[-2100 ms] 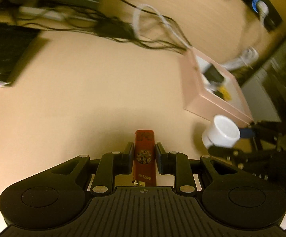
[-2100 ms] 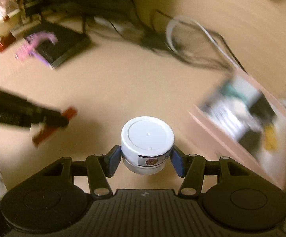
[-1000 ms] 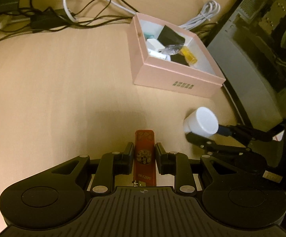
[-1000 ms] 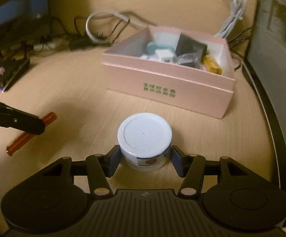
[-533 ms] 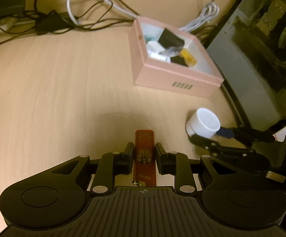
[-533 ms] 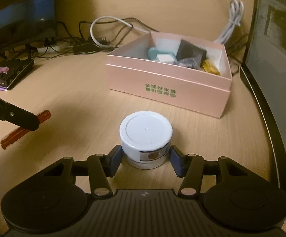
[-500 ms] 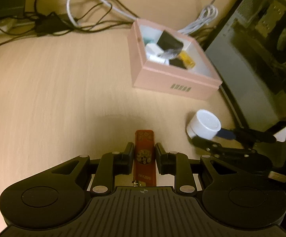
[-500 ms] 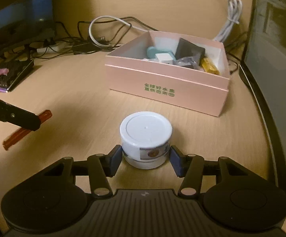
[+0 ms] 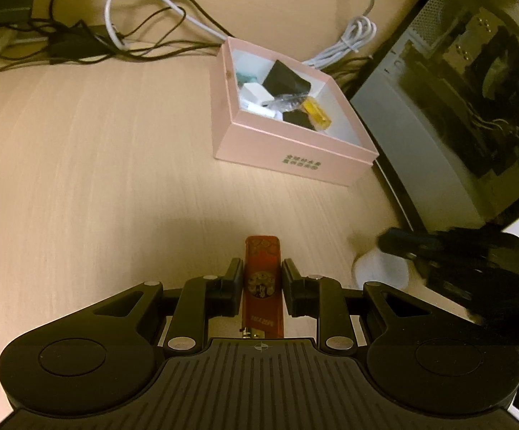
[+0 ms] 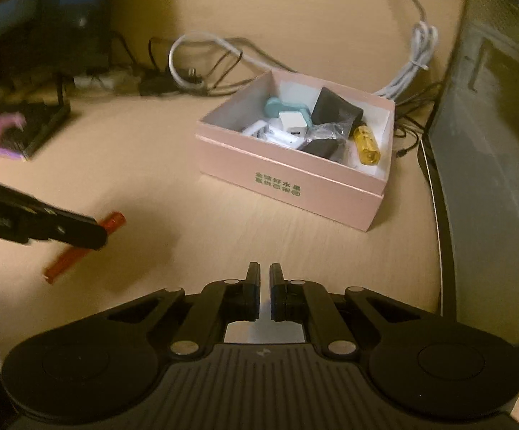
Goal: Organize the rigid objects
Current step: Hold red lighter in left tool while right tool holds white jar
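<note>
My left gripper (image 9: 262, 268) is shut on a red lighter (image 9: 262, 251), which sticks forward over the wooden desk (image 9: 80, 179). The right wrist view shows that lighter (image 10: 80, 251) at the left, in the left gripper (image 10: 94, 236). My right gripper (image 10: 265, 276) is closing; its jaws stand almost together with nothing between them. In the left wrist view the right gripper (image 9: 399, 242) is a dark blur just above a blurred white jar (image 9: 379, 272). The open pink box (image 9: 295, 157) (image 10: 284, 179) lies ahead and holds several small items.
A computer case (image 9: 456, 125) stands right of the box. Tangled cables (image 9: 134, 36) run along the back wall. A dark flat object with something pink on it (image 10: 19, 132) lies at the far left, below a dark screen (image 10: 44, 18).
The white jar has left the right gripper's jaws, which have gone from holding it to nearly closed, and that gripper has risen. The left gripper still holds the lighter.
</note>
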Available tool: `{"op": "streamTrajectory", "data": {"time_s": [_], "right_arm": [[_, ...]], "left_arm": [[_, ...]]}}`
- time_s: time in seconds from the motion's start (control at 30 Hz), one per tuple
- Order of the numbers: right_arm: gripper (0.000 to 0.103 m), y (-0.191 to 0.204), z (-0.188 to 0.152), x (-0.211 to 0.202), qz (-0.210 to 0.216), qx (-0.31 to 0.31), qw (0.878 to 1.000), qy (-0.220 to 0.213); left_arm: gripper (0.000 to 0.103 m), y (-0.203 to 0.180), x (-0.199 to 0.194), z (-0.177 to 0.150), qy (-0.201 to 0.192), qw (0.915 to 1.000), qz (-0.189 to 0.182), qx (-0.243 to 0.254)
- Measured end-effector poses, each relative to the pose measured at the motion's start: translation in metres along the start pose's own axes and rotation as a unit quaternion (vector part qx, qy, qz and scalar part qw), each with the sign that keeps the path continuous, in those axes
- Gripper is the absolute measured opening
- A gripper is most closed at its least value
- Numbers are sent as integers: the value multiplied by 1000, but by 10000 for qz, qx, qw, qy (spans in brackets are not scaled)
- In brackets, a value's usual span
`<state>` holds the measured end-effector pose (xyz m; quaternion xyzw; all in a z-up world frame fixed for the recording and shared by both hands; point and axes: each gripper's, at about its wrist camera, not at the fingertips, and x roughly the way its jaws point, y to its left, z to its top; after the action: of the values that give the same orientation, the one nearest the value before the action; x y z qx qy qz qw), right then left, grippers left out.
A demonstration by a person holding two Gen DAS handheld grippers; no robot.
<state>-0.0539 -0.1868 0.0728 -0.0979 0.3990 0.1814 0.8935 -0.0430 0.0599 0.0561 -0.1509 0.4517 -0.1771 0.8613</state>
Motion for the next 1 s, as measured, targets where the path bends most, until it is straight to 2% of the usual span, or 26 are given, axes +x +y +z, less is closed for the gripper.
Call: {"op": "streamTrajectory", "data": {"time_s": [0.03,0.07,0.13,0.33,0.5,0.73,0.8,1.0], "right_arm": [[21,-1,-3,-6,13,13,10000,-95],[44,-2,-7,-14,-20,-26,9998,-200],[66,-1,-16,-23,-146,-123,9993,-336],[66,-1,-44,-17,-612,-166,9978,-165],[66,-6,-63,-18,-1010,222,9943,-278],[65,-6,-68,-26,-1148,351,9917,-456],[65,-8,-69,-30,-1306,401,9893,-514],[65,-24,-69,-17,-1398,730,9871,-263]], "left_arm": [[26,1,0,0,-4,10000,9,-10],[26,2,0,0,-2,10000,16,-24],[26,3,3,0,31,10000,41,-14],[26,-3,14,1,206,9997,22,134],[26,-6,24,3,321,9993,-4,197],[26,-13,32,7,421,9983,-91,403],[26,-15,34,7,442,9979,-94,462],[26,-17,40,2,665,9954,-125,671]]}}
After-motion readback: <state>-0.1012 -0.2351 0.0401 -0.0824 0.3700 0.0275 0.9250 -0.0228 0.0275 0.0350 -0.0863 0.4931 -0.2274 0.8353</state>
